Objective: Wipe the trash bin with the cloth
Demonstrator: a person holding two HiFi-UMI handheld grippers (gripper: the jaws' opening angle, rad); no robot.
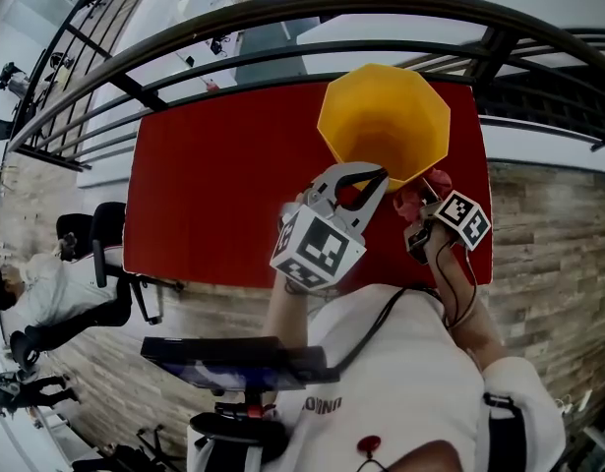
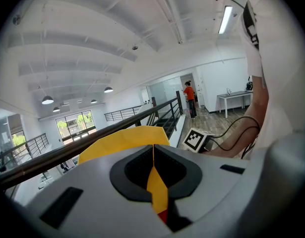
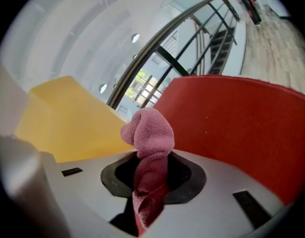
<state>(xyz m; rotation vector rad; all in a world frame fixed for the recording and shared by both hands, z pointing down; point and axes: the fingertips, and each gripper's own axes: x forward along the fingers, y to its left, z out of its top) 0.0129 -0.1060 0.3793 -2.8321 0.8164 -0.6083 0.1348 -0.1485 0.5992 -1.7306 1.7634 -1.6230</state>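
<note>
A yellow trash bin (image 1: 383, 121) stands on the red table (image 1: 213, 175), its open mouth towards me. My left gripper (image 1: 373, 177) is shut on the bin's near rim (image 2: 153, 175); the thin yellow wall runs between the jaws. My right gripper (image 1: 417, 205) is shut on a pink cloth (image 3: 150, 133), which bulges out past the jaws. The cloth (image 1: 420, 195) sits just right of the bin's lower right side, close to its yellow wall (image 3: 68, 123). Whether cloth and bin touch I cannot tell.
A dark metal railing (image 1: 282, 28) curves behind the table. The table's front edge (image 1: 213, 281) is near my body. Below the mezzanine, a seated person (image 1: 46, 298) is at the left. Wood floor (image 1: 548, 234) lies to the right.
</note>
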